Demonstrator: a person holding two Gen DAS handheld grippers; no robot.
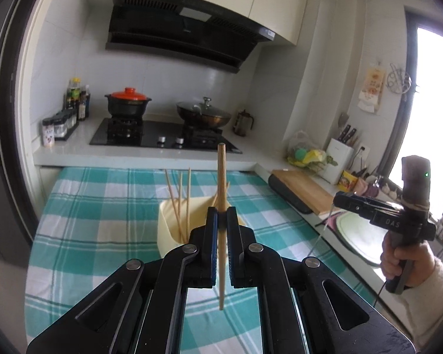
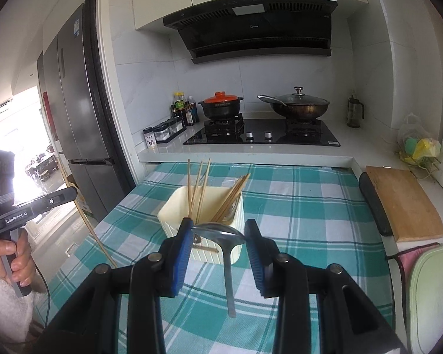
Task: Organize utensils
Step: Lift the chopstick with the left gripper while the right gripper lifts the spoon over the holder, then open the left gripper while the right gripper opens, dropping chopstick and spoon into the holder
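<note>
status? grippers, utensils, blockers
Left hand-held gripper shut on chopstick. Right hand-held gripper holds spoon by bowl. Holder ahead, unobstructed.

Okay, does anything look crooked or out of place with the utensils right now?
Nothing spilled or damaged. The right gripper holds the spoon by its bowl, handle dangling down; the left gripper pinches one chopstick upright above the cream holder.
</note>
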